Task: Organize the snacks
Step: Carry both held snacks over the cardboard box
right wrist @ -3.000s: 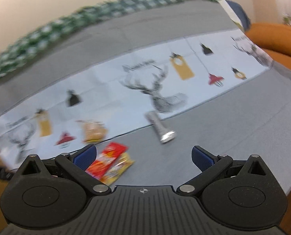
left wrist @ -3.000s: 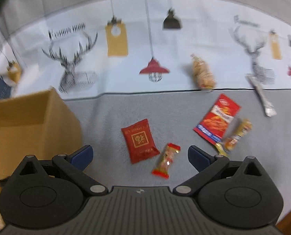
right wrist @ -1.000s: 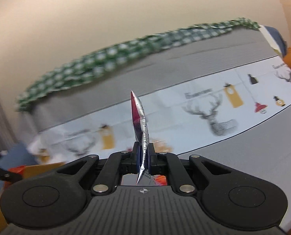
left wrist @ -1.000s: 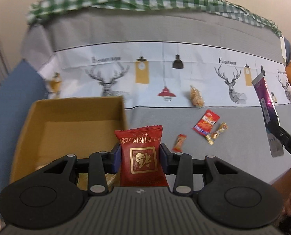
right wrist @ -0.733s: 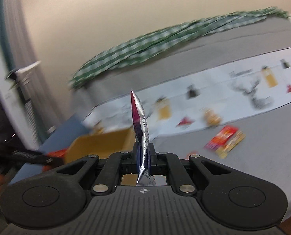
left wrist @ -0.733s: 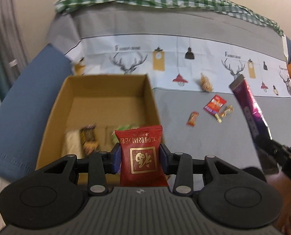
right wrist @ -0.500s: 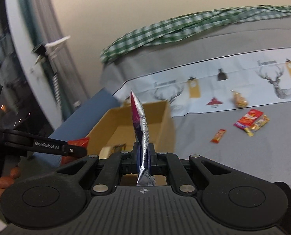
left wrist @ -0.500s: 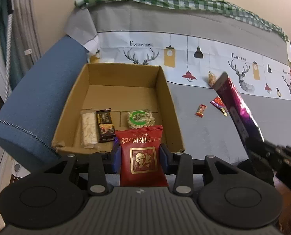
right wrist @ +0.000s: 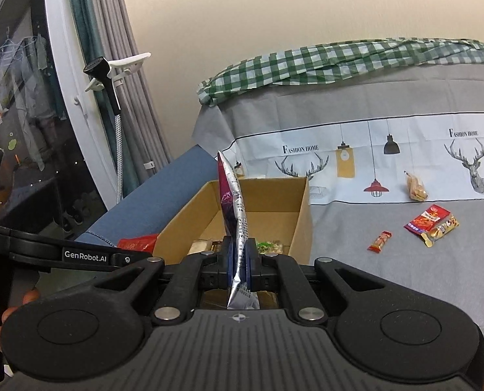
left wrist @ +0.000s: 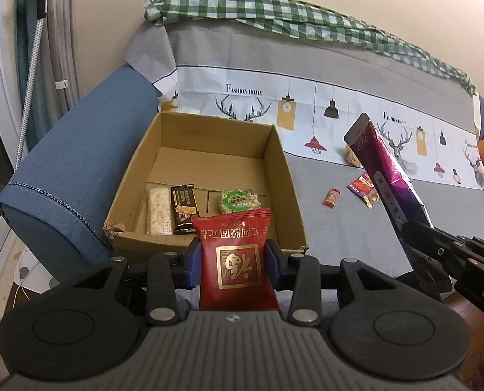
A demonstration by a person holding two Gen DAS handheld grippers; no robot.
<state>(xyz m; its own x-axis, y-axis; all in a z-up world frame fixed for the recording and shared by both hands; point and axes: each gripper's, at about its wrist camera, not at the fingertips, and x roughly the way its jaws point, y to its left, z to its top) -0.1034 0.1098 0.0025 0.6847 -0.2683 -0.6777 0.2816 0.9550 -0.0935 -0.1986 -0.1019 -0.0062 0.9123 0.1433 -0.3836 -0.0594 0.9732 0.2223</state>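
My left gripper (left wrist: 231, 257) is shut on a red snack packet (left wrist: 237, 262) and holds it just in front of the near wall of an open cardboard box (left wrist: 287, 176). The box holds a white rice bar (left wrist: 158, 210), a brown bar (left wrist: 183, 208) and a round green snack (left wrist: 240, 200). My right gripper (right wrist: 238, 260) is shut on a long purple stick packet (right wrist: 232, 208), held upright to the right of the box; the packet also shows in the left wrist view (left wrist: 385, 176). Small snacks (left wrist: 331, 197) lie loose on the grey sofa seat.
The box sits on a grey sofa cover (left wrist: 340, 228) beside the blue armrest (left wrist: 79, 169). A red packet (right wrist: 428, 218), a gold candy (right wrist: 441, 228), a small red bar (right wrist: 379, 241) and a clear bag (right wrist: 415, 187) lie on the seat. A garment steamer pole (right wrist: 114, 104) and curtain stand at left.
Both grippers closed on their packets, lifted them and swung left from the loose snacks to the box. Over the last half second the view pulled back a little.
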